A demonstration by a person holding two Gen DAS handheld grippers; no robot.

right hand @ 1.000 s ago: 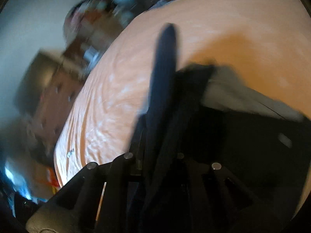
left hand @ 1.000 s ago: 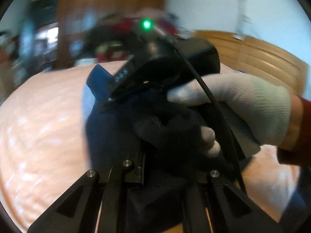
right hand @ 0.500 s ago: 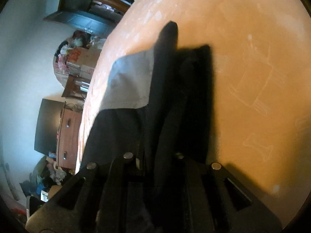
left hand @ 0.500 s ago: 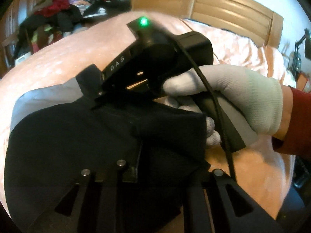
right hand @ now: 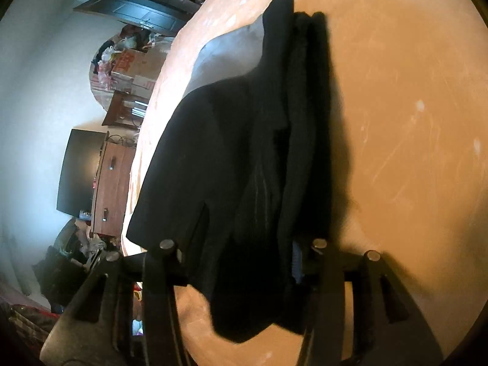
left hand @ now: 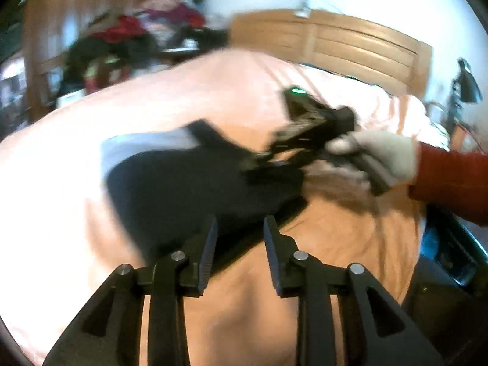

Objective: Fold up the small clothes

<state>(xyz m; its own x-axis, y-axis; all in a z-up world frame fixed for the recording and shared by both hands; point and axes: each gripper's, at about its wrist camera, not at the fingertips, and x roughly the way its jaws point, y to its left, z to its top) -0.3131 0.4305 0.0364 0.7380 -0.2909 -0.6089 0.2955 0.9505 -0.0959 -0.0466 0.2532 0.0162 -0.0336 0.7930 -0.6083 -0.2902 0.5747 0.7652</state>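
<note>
Peach bedsheet (left hand: pixel 61 183) spread wide, wooden headboard (left hand: pixel 350 45) behind, heap of clothes (left hand: pixel 122 39) at far left. Left of centre, dark garment (left hand: pixel 189 183) with a grey panel lying on the sheet. Close in front, left gripper (left hand: pixel 239 228) with fingers apart, holding nothing. Further right, right gripper (left hand: pixel 259 164) at the garment's edge, held by a white-gloved hand (left hand: pixel 384 155) with a red sleeve (left hand: pixel 451 183). From its own camera, dark cloth draped between the fingers; grip impossible to tell.
</note>
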